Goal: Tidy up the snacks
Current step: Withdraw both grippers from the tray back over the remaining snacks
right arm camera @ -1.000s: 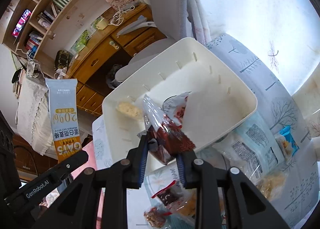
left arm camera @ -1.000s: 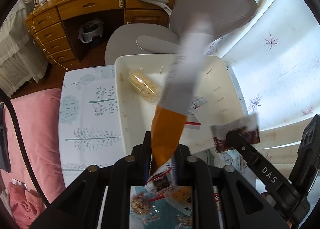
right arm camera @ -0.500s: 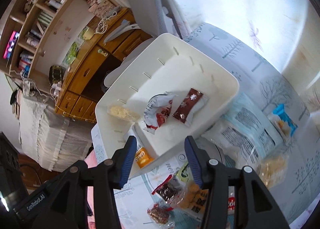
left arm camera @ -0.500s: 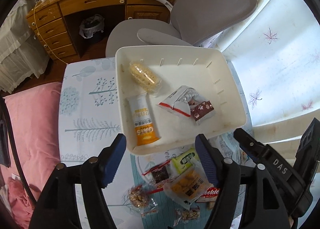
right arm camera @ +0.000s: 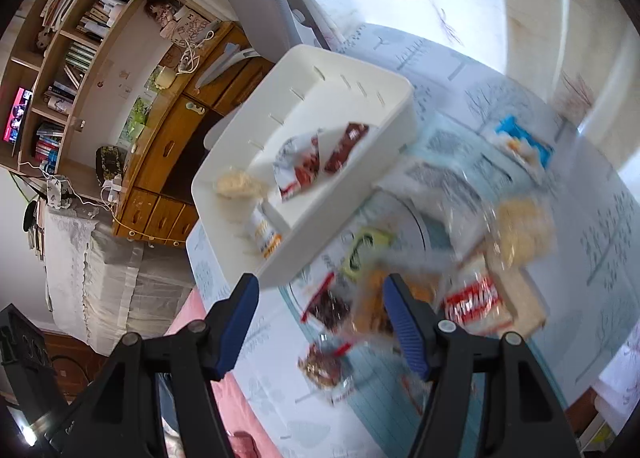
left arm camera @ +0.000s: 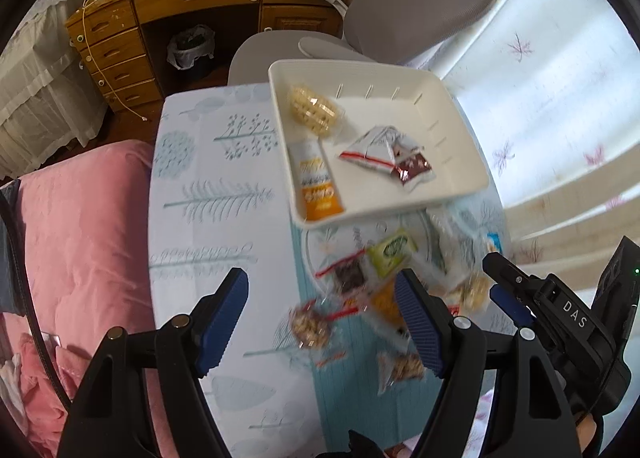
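Observation:
A white tray (left arm camera: pixel 460 114) holds a yellow cracker pack (left arm camera: pixel 314 110), an orange-and-white oat bar (left arm camera: pixel 318 186), a white-and-red packet (left arm camera: pixel 372 150) and a dark red packet (left arm camera: pixel 412 168). In front of the tray lies a loose pile: a green packet (left arm camera: pixel 392 252), a dark packet (left arm camera: pixel 348 276), a nut pack (left arm camera: pixel 310 328). My left gripper (left arm camera: pixel 320 318) hangs open over the pile, nothing between its pads. My right gripper (right arm camera: pixel 322 324) is above the same pile (right arm camera: pixel 366 248), its jaws opening and empty. It also shows at the right edge (left arm camera: pixel 500 284).
The table wears a pale cloth with tree prints (left arm camera: pixel 216 198). Pink bedding (left arm camera: pixel 80 238) lies along its left side. A grey office chair (left arm camera: pixel 416 6) and a wooden desk (left arm camera: pixel 200 2) stand behind the tray. More packets, one blue (right arm camera: pixel 520 140), lie to the right.
The left gripper released the oat bar and the right released the dark red packet; both now lie in the tray. Both grippers opened and drew back from the tray over the pile.

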`<state>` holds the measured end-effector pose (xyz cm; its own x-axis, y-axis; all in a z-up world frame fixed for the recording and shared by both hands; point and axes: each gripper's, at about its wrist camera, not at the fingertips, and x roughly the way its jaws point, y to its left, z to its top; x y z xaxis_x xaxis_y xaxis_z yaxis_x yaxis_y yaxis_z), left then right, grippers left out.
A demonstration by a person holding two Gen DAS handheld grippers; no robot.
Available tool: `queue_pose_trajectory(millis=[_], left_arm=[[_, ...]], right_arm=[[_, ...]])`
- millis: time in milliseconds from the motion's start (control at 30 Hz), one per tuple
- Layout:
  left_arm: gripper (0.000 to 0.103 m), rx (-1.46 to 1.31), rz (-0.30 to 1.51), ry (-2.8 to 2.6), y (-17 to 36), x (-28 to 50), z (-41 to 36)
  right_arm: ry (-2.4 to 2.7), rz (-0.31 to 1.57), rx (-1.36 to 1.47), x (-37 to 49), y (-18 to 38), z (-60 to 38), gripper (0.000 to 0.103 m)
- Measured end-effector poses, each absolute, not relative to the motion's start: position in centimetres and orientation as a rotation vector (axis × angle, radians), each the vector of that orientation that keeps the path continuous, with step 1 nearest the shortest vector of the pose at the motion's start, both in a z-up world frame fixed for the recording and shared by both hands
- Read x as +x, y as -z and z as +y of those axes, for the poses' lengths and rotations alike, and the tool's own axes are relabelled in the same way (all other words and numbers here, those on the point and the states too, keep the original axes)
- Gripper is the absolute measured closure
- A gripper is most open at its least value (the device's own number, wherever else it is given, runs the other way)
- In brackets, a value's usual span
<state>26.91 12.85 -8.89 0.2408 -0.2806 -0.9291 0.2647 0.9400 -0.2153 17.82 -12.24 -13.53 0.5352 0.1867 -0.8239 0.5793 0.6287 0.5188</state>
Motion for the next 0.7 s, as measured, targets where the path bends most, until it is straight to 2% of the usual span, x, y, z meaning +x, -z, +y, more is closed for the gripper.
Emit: queue_pose_trajectory(millis=[700], left_arm=[[0.028, -0.007, 1.319, 0.437, 12.4, 17.0, 18.1]], right_arm=[[0.335, 1.029, 0.835, 4.9, 16.1, -6.5, 0.038]])
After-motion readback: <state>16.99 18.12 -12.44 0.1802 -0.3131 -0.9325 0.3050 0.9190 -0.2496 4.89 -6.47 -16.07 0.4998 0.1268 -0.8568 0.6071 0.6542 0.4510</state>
